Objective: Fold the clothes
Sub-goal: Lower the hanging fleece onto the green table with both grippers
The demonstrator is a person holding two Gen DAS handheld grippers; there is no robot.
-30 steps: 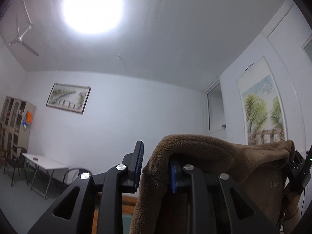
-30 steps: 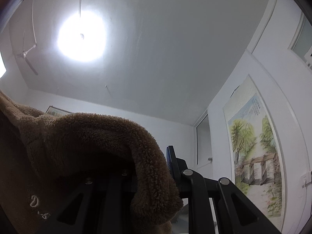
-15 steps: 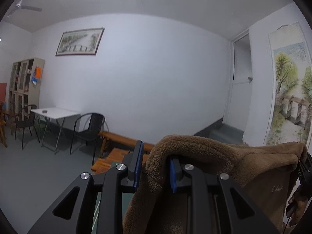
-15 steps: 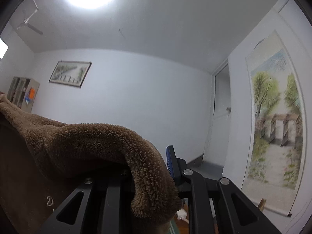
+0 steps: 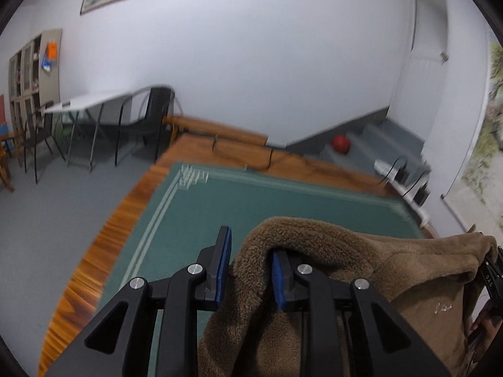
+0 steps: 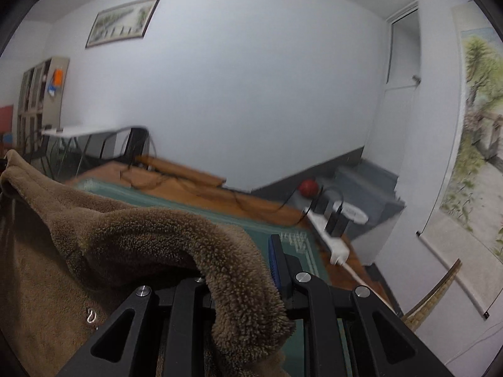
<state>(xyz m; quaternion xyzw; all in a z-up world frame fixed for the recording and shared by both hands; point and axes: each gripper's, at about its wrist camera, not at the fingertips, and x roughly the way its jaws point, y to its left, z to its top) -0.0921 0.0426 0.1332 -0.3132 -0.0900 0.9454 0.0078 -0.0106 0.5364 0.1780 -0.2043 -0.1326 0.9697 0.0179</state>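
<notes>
Green mat (image 5: 283,207) on wooden tabletop | brown fleece garment (image 5: 361,260) held aloft, stretched between left gripper (image 5: 248,267) and right gripper (image 6: 239,270), each pinching an edge | step judged: lowering for spreading or folding

Both hand-held tools share one build. The left gripper (image 5: 250,265) is matte black plastic, with two angular linkage arms on each side, each pierced by a triangular cut-out and pinned with round silver screw heads. Its two fingers (image 5: 221,264) are flat black plates faced on the inside with ribbed blue pads. The right gripper (image 6: 251,267) shows the same black arms, triangular openings and silver screws; only one blue-padded finger (image 6: 276,264) is plainly visible there. At the right edge of the left wrist view, a black part of the other tool bears small white lettering, too small to read.
</notes>
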